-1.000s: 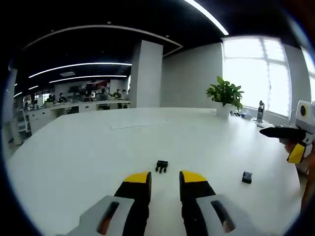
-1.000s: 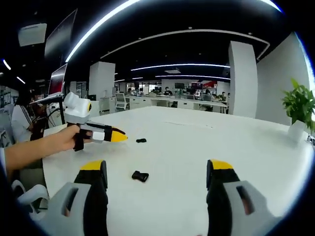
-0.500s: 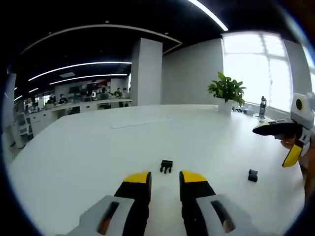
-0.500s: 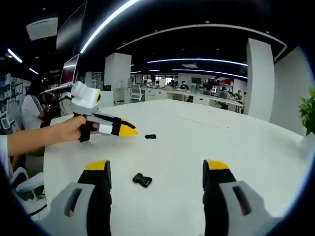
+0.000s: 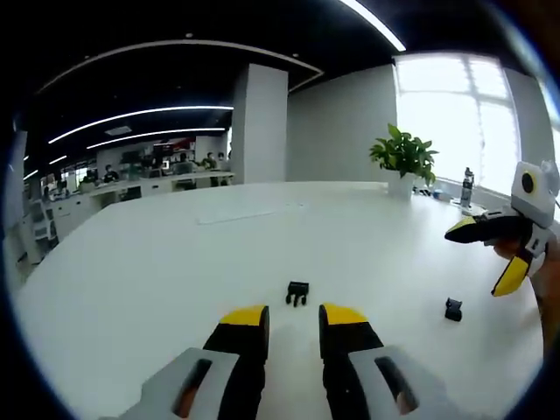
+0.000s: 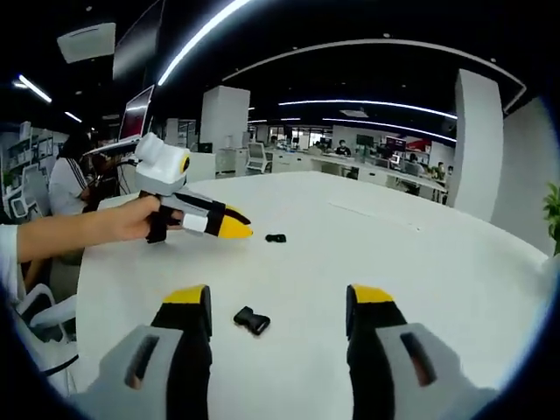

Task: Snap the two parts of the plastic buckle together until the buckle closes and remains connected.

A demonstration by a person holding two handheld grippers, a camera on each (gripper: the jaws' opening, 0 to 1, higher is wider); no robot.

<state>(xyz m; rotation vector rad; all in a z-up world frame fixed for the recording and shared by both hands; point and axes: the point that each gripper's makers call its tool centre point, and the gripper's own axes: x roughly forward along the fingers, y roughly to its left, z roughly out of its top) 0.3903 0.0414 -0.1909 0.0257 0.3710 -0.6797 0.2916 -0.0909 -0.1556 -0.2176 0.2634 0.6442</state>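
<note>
Both buckle halves lie loose on the white counter. The pronged half sits just ahead of the left hand-held gripper, whose jaws stand narrowly parted and empty. The socket half lies between the widely parted, empty jaws of the right hand-held gripper. Both halves look light, stiff and slippery; I would grip each by its flat sides.

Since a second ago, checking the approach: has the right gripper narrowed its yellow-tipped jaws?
Yes. In the right gripper view the right gripper has its jaws closer together than before, though still open, flanking the small black plastic buckle part lying on the white table.
</note>
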